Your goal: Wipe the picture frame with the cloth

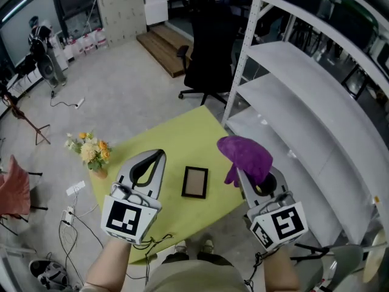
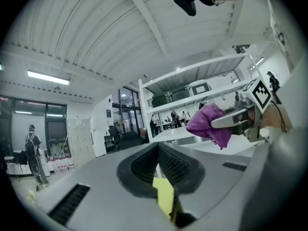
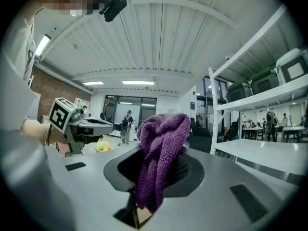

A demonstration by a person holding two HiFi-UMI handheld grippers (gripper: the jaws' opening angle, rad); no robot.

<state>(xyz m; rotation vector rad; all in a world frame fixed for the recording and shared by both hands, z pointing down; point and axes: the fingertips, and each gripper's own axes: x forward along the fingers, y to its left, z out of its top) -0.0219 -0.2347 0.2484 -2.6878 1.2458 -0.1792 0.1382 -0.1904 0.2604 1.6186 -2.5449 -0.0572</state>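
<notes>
White shelf rack [image 1: 304, 96] runs down the right side, one post just beside the far-right edge of the yellow-green surface [image 1: 176, 142]. A black office chair [image 1: 209, 56] stands on the floor beyond that surface. Both forearms come in from the bottom of the head view, marker cubes toward the person, fingers pointing away. Both grippers are raised over the near part of the surface, and their own views look out across the room, not down. Left gripper [image 1: 158, 157] is over the left half, with its fingers clenched tip to tip and nothing between them, just the open loop behind the tips. Right gripper [image 1: 246, 176] is over the near-right corner, fingers clamped on the purple cloth [image 1: 246, 154]. The cloth is bunched in a lump over the fingertips, and in the right gripper view a tail of it hangs down between the pads. It's held in the air, off the surface. The picture frame [image 1: 195, 182] lies flat on the surface between the two grippers, dark border with a tan middle. Neither gripper touches it, and the cloth sits up and to its right in the head view. A small vase [image 1: 99, 173] at the left corner of the surface holds yellow and white flowers [image 1: 90, 149]. In the right gripper view, green-lidded bins [image 3: 262, 83] sit on an upper shelf.
</notes>
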